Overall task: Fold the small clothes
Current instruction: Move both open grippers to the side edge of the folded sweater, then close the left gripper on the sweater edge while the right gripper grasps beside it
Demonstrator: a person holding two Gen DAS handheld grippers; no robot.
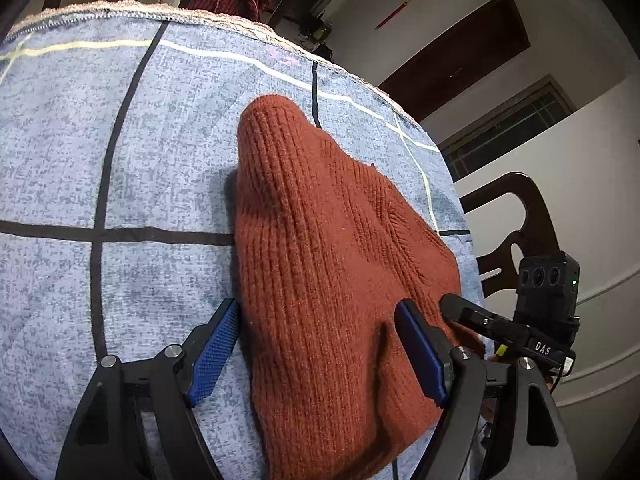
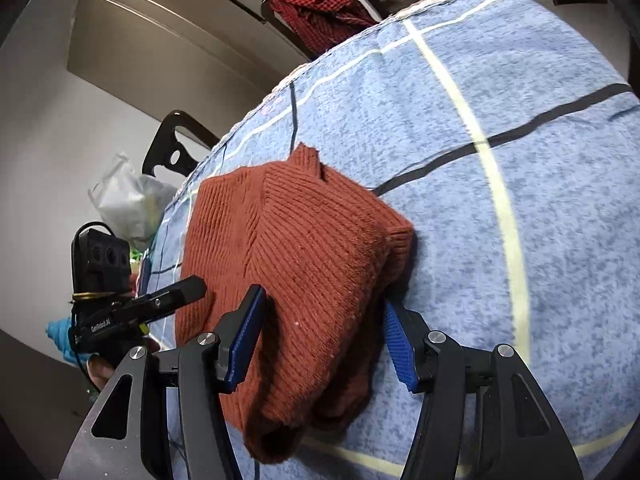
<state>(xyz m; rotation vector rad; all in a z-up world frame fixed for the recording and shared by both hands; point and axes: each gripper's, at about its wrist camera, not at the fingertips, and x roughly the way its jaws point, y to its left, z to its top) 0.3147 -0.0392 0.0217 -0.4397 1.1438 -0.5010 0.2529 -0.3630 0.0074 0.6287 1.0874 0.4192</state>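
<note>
We see a dark chair (image 1: 532,216) and red checked cloth (image 2: 316,8) beyond the blue checked worktop (image 1: 160,160). The rust sweater (image 1: 328,264) lies folded there; both grippers, left (image 1: 316,344) and right (image 2: 320,340), straddle its near edge, fingers apart.

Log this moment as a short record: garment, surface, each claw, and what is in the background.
garment: rust-red knit sweater, folded into a bundle, lying on the cloth
surface: blue cloth with dark and pale lines
left claw: open, blue pads either side of the sweater's near edge
right claw: open, straddling the sweater's near end
background: dark wooden chair; red checked cloth over another chair; white plastic bag
</note>
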